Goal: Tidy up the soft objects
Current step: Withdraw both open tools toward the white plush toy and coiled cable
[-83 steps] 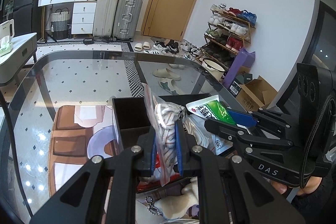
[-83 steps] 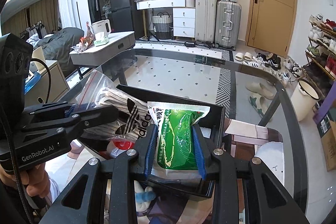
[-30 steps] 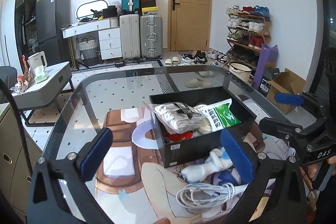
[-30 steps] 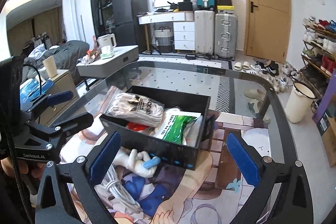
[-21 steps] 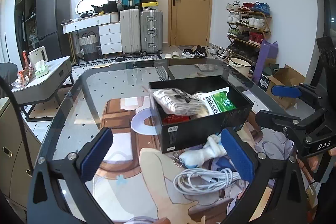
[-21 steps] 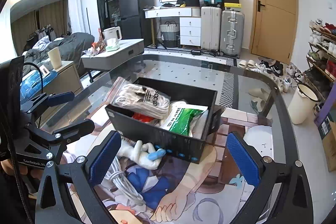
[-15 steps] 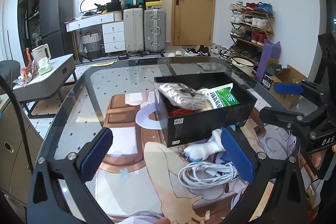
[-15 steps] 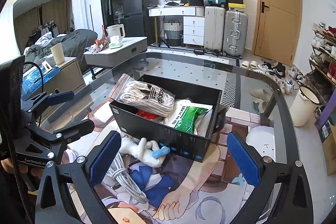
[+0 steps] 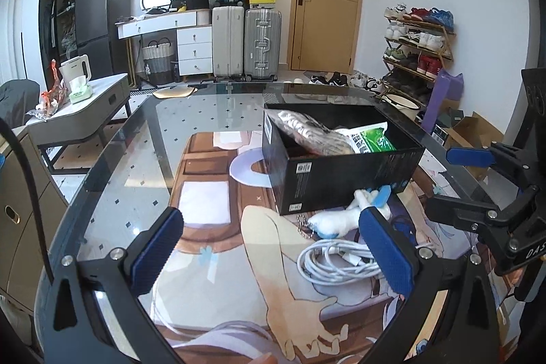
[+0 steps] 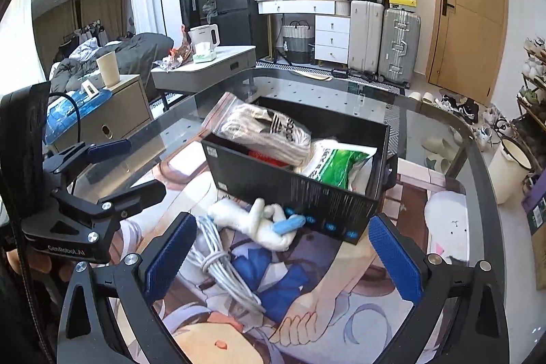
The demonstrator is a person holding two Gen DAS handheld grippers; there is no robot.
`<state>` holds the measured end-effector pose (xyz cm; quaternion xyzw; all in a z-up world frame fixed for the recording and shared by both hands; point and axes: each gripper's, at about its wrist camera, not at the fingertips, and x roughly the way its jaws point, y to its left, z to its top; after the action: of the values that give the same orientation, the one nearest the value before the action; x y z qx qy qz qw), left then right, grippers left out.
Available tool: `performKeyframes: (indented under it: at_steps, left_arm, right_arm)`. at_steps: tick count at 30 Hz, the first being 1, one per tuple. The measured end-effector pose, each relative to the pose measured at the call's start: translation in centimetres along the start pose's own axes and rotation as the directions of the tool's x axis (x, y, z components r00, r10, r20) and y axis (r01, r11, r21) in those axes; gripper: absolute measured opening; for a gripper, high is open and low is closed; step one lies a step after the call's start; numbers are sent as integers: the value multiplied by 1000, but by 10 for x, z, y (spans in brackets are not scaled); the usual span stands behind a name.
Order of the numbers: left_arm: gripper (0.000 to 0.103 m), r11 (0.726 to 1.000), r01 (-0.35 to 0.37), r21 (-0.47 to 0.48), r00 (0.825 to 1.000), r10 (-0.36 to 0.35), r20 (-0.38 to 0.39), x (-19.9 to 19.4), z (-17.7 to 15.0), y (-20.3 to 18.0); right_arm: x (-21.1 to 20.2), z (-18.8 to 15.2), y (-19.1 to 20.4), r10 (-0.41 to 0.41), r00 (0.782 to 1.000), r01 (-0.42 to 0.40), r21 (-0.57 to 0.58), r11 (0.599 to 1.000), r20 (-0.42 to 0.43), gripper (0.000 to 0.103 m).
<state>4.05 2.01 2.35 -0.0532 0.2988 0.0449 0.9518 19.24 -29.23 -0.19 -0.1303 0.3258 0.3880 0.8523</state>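
Next, the white plush toy with a blue tip (image 10: 259,222) lies on the printed mat, touching the black cardboard box's (image 10: 300,193) near wall beside the coiled white cable (image 10: 218,265). Both the left gripper (image 9: 273,256) and right gripper (image 10: 283,258) gape wide, empty; I'd pinch its body, avoiding the cable.

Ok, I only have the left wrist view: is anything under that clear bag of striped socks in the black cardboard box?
Observer: Yes. The right wrist view shows a flat red item beneath the clear bag of striped socks in the black cardboard box.
Operator: And the white cable, is it loose?
Observer: No. The coiled white cable is wrapped round its middle, and lies outside the box beside the white plush toy.
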Motion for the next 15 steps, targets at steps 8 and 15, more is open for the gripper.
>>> performKeyframes:
  at_steps: [8,15]
  left_arm:
    - [103,1000,-5,2,1000,5,-2,0,-11,1]
    - [103,1000,0,-1,1000,0,-17,2,-21,4]
  right_arm:
    - [13,-14,9,15,998,-17,-31,999,-54,102]
    - [32,-22,16,30,993,-35,-45,998,-118,102]
